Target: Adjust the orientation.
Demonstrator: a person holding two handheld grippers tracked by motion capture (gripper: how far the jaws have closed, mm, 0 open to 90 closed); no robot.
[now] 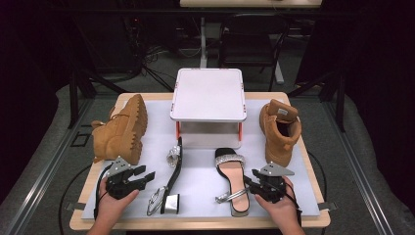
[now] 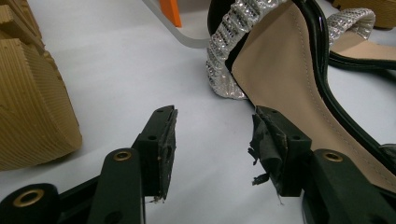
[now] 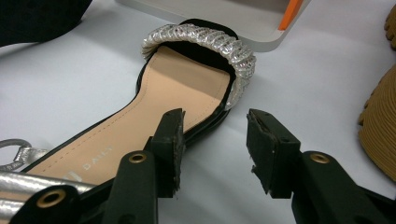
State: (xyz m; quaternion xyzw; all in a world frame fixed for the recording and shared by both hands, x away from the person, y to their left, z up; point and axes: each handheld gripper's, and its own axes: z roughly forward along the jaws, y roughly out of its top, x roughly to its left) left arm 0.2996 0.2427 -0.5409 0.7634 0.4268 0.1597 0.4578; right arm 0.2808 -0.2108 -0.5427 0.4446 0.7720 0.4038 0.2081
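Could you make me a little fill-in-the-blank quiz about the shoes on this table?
1. The left boot lies on its ____.
2. Each sandal's toe strap is ____ in colour.
3. The upright sandal lies beside the ____ gripper.
4. The white stand has ____ legs.

Missing words: side; silver; right; orange

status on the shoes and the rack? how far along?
Done: nothing; the white rack carries no shoe. In hand: left gripper open beside the sandal lying on its side; right gripper open beside the flat-lying sandal. Left: both sandals, tipped boot, upright boot.
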